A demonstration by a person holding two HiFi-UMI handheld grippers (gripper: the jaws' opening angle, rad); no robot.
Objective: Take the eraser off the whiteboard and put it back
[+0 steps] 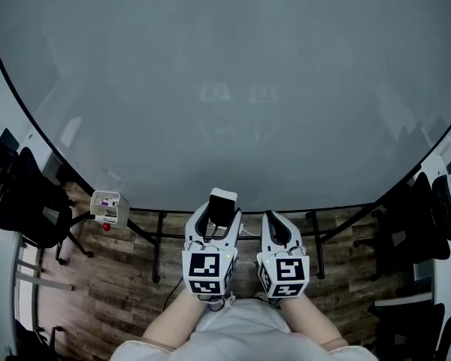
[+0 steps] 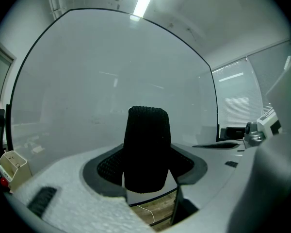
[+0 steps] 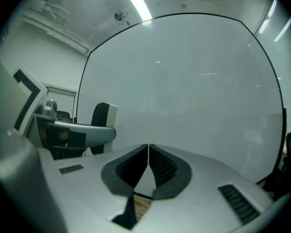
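Observation:
A big blank whiteboard (image 1: 225, 89) fills the head view. My left gripper (image 1: 219, 210) is shut on the eraser (image 1: 223, 205), a block with a white back and a black felt face, held just below the board's lower edge. In the left gripper view the eraser (image 2: 146, 149) stands upright between the jaws with its felt side toward the camera and the whiteboard (image 2: 111, 81) behind it. My right gripper (image 1: 274, 228) is beside it, shut with nothing in it; its pads (image 3: 157, 165) meet in front of the whiteboard (image 3: 194, 91). The eraser (image 3: 103, 121) shows at the left there.
A small white marker holder (image 1: 109, 207) hangs at the board's lower left edge, also seen as the holder (image 2: 12, 166). The board's black stand legs (image 1: 158, 243) rest on a wood floor. Black chairs (image 1: 30, 201) stand at the left and right sides.

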